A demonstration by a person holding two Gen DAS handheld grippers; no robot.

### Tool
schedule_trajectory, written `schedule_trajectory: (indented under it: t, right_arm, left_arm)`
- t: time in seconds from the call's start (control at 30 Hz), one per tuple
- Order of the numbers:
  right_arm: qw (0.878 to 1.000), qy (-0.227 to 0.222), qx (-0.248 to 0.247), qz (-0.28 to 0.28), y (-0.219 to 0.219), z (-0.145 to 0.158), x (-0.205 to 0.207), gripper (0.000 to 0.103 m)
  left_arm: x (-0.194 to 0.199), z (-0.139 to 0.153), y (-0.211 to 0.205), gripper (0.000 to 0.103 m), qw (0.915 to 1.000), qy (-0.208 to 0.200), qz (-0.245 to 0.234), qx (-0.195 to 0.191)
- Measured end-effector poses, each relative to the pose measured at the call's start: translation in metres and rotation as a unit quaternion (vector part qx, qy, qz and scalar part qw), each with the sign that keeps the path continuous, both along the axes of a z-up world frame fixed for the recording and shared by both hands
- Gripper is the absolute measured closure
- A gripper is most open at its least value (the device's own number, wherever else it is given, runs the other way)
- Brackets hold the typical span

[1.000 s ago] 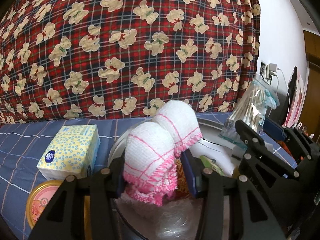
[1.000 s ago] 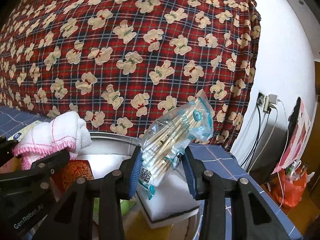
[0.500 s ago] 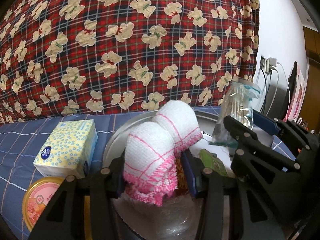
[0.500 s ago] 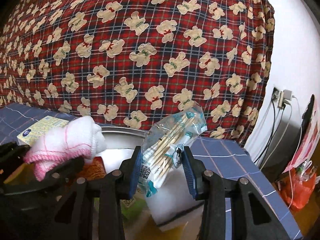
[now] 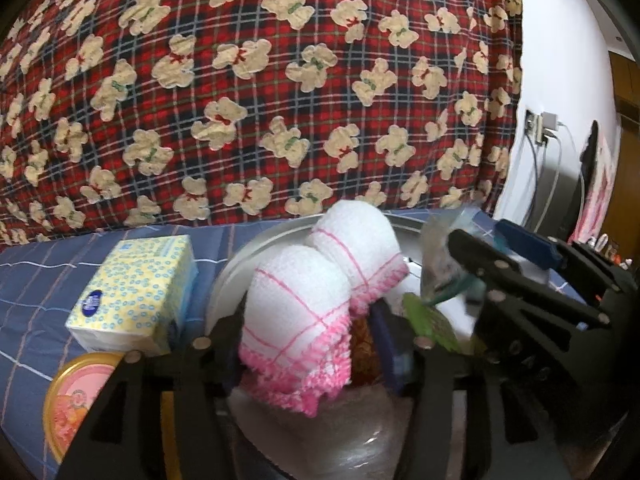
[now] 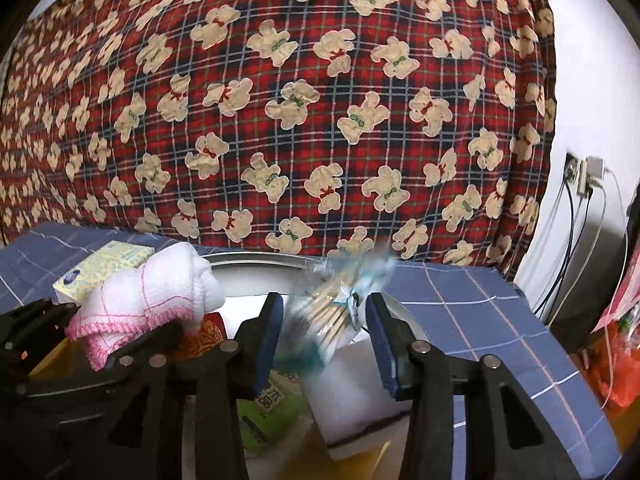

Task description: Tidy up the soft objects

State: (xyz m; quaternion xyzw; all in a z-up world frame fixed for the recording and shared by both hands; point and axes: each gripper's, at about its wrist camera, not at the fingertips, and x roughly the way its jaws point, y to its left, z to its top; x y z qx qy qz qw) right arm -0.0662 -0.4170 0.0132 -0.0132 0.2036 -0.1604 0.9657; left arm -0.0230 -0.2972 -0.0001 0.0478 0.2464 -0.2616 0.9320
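Between the left gripper's (image 5: pixel 308 344) blue pads sits a rolled white towel w/ pink stitched edging (image 5: pixel 316 304), clamped at its lower end; jaws closed in tight on it. Towel's long axis runs up and fwd from the claw, leaning a bit right, rounded folded ends pointing away toward the red plaid bear-print blanket (image 5: pixel 256 92). Frilly pink hem hangs just below the pads. Right wrist view shows the same towel (image 6: pixel 148 296) off to the left of the right claw, long axis roughly level, fat end aimed right.

Right gripper (image 6: pixel 324 328) has its jaws parted wide. Bag of cotton swabs (image 6: pixel 340 304) is between them, blurred, not visibly touching either pad; can't tell if it's supported by anything. Swab sticks run up and slightly right, tips fwd of the pads.

Under both claws: round metal basin (image 5: pixel 240 252) holding a white foam block (image 6: pixel 352 392), a green packet (image 6: pixel 268 412) and a red-orange patterned item (image 6: pixel 204 336), partly hidden. Left of the left claw, on the blue checked cloth (image 5: pixel 48 280): yellow dotted tissue box (image 5: pixel 136 292), and nearer, a round orange-pink tin lid (image 5: pixel 76 400).
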Motion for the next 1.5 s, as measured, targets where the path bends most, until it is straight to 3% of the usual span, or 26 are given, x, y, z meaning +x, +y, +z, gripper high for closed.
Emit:
schedule_trajectory:
  t: [0.1,0.13,0.27,0.33,0.5,0.63,0.9,1.13,1.37,1.5]
  right_arm:
    - [0.999,-0.013,0.030,-0.003,-0.011,0.002,-0.005,0.032]
    - [0.999,-0.023,0.047,-0.001,-0.015,0.003,-0.008,0.014]
    - [0.989,-0.079,0.117,0.039,-0.025,0.008,-0.025,0.011]
    - [0.988,-0.086,0.124,0.039,-0.025,0.009,-0.030,0.011]
    - [0.988,-0.093,0.125,0.014,-0.025,0.004,-0.039,0.011]
    - [0.987,-0.104,0.126,-0.002,-0.023,0.004,-0.048,0.011]
    - [0.987,-0.126,0.088,-0.045,-0.004,0.005,-0.066,0.011]
    - [0.984,-0.162,0.015,-0.078,0.021,0.009,-0.084,0.011]
    - [0.981,-0.172,-0.002,-0.093,0.038,0.010,-0.102,0.011]
    - [0.968,-0.221,0.010,-0.117,0.036,0.011,-0.127,0.007]
  left_arm:
    - [-0.001,0.003,0.006,0.016,0.9999,-0.007,0.009,-0.008]
    - [-0.003,0.005,0.009,0.000,0.9998,-0.010,0.005,-0.019]
    - [-0.015,0.015,0.014,0.000,0.9986,-0.042,-0.005,-0.033]
    - [-0.020,0.017,0.015,0.000,0.9980,-0.057,-0.001,-0.027]
    - [-0.014,0.014,0.030,0.000,0.9986,-0.037,0.012,-0.036]
    - [-0.015,0.013,0.040,0.000,0.9981,-0.044,0.028,-0.031]
    - [-0.024,0.010,0.050,0.000,0.9970,-0.067,0.037,-0.017]
    - [-0.035,0.010,0.059,0.000,0.9945,-0.092,0.049,-0.010]
    - [-0.045,0.010,0.064,0.000,0.9915,-0.117,0.058,-0.004]
    - [-0.050,0.011,0.069,0.000,0.9904,-0.123,0.061,-0.012]
